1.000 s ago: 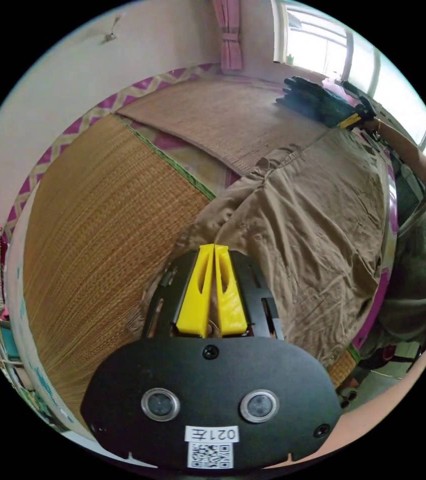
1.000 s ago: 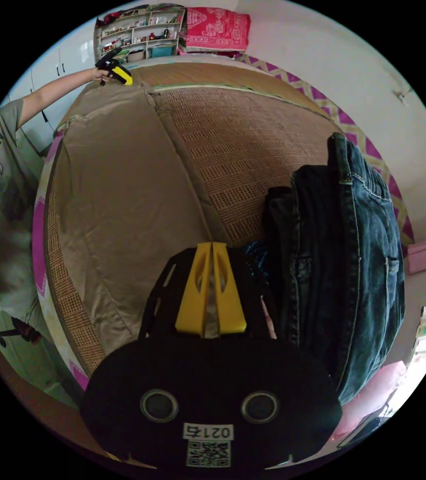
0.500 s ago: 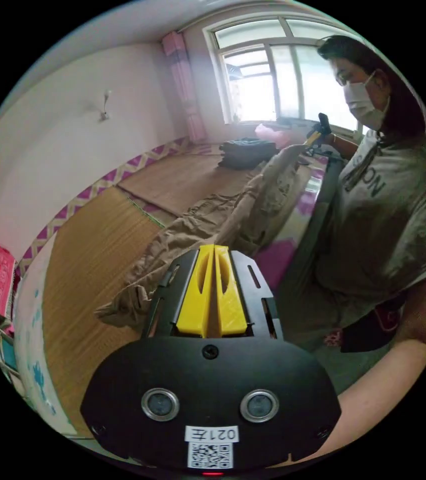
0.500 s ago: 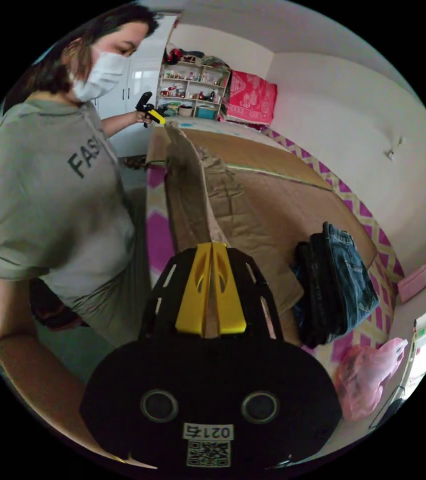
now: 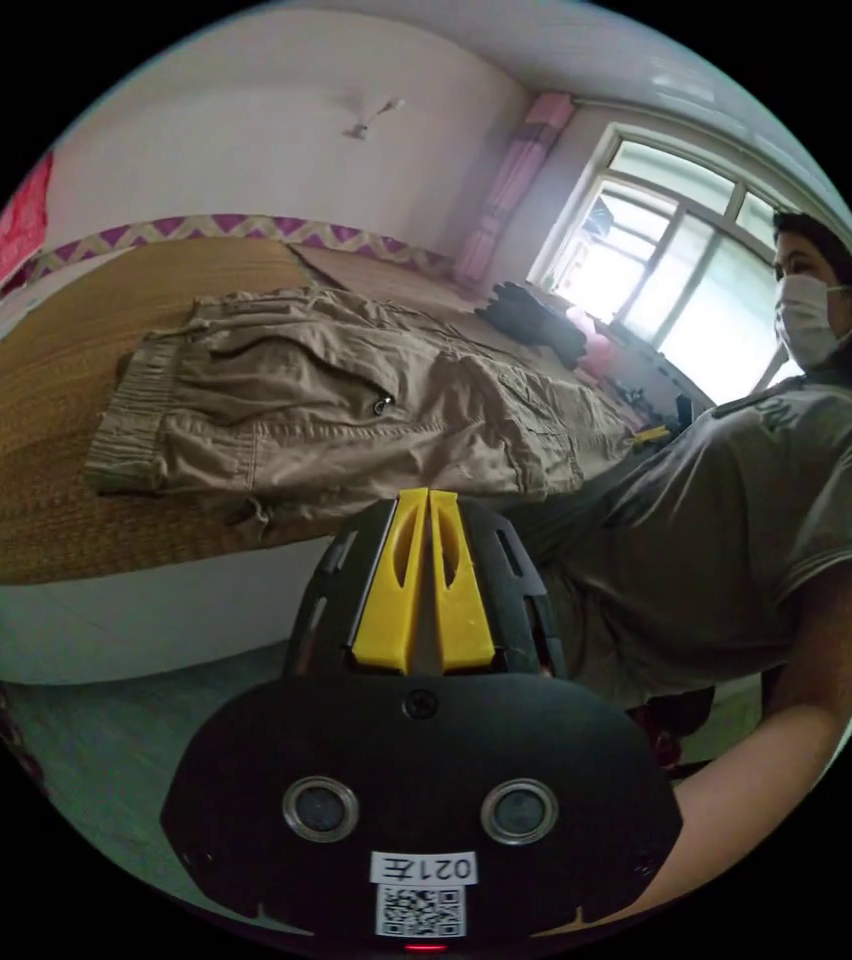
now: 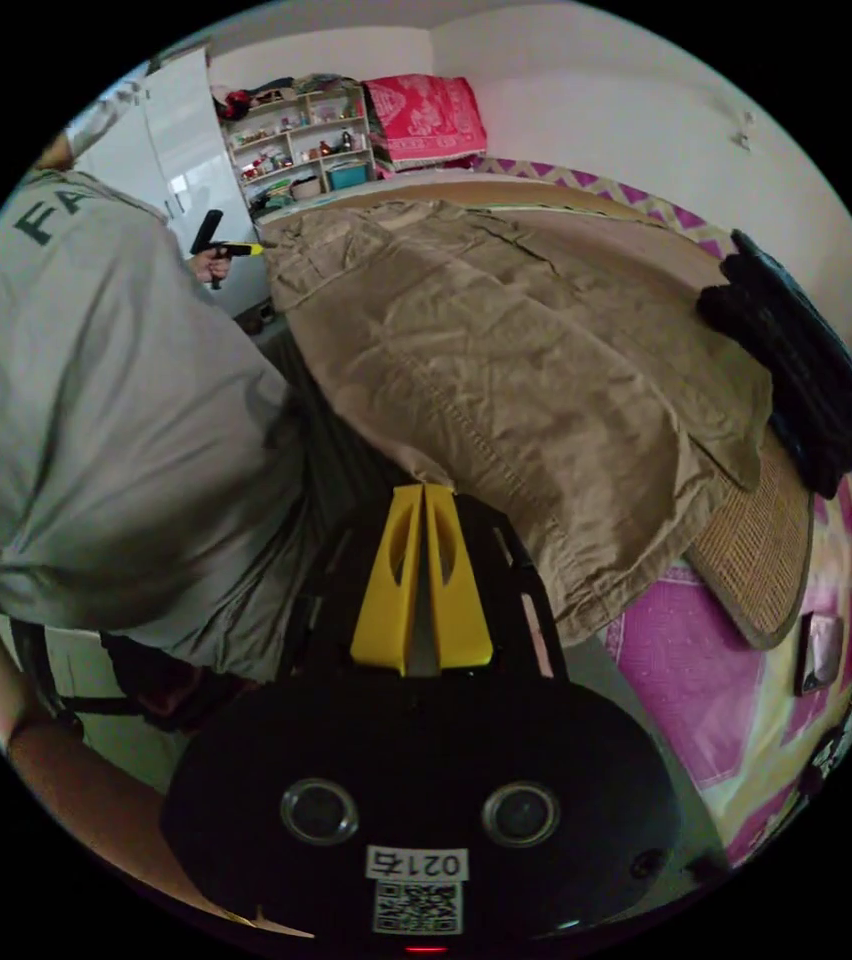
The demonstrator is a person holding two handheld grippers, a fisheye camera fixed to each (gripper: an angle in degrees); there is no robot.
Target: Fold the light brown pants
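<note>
Left gripper (image 5: 430,497): yellow jaws on a black body. Right gripper (image 6: 424,492): same scheme. Beyond both jaw tips, light brown cargo pants (image 5: 346,410), plain. Under them a golden-tan woven straw mat (image 5: 16,440). Right of the right jaws, pink-and-pale-yellow patterned bedding (image 6: 691,680); past it a dark denim stack (image 6: 796,350). Wall border (image 5: 226,224): purple-and-cream zigzag. Curtain (image 5: 511,190): pink. Person's T-shirt (image 6: 96,420): grey, dark lettering. Far hanging cloth (image 6: 424,118): red, patterned.

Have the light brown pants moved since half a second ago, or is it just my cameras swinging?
Yes. The light brown pants were held up off the woven mat; now they lie flat across it, beside the dark folded jeans.
</note>
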